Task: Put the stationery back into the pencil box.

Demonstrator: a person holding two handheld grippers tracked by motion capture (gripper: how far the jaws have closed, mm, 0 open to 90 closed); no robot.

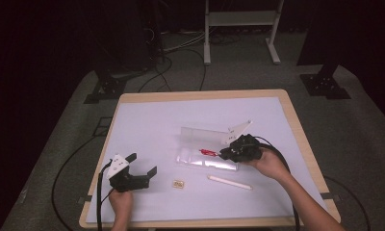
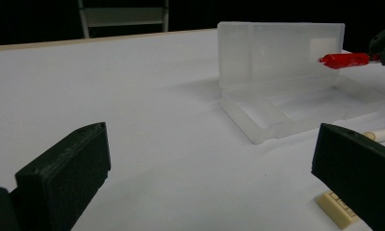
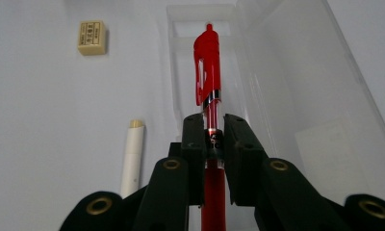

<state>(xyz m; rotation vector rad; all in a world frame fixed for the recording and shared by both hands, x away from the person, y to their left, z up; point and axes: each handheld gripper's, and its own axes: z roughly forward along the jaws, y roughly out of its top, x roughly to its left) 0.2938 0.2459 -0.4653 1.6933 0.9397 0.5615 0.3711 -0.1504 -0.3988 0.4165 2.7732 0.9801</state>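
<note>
The right gripper (image 1: 227, 153) had its jaws pinched on a red pen (image 3: 207, 67), gripping the clear barrel just below the red cap end. The pen hung over the open tray of a clear plastic case (image 1: 206, 161), its cap pointing toward nine o'clock in the high view. The case's lid (image 2: 282, 50) stood upright along the tray's twelve-o'clock edge. The left gripper (image 1: 141, 163) rested on the counter (image 1: 147, 120) at about eight o'clock from the case, well apart from it, its jaws spread wide with nothing between them. A small cream eraser (image 1: 178, 184) lay just beside that gripper at its three o'clock. A white pen (image 1: 230, 182) lay near the case's six-o'clock side.
</note>
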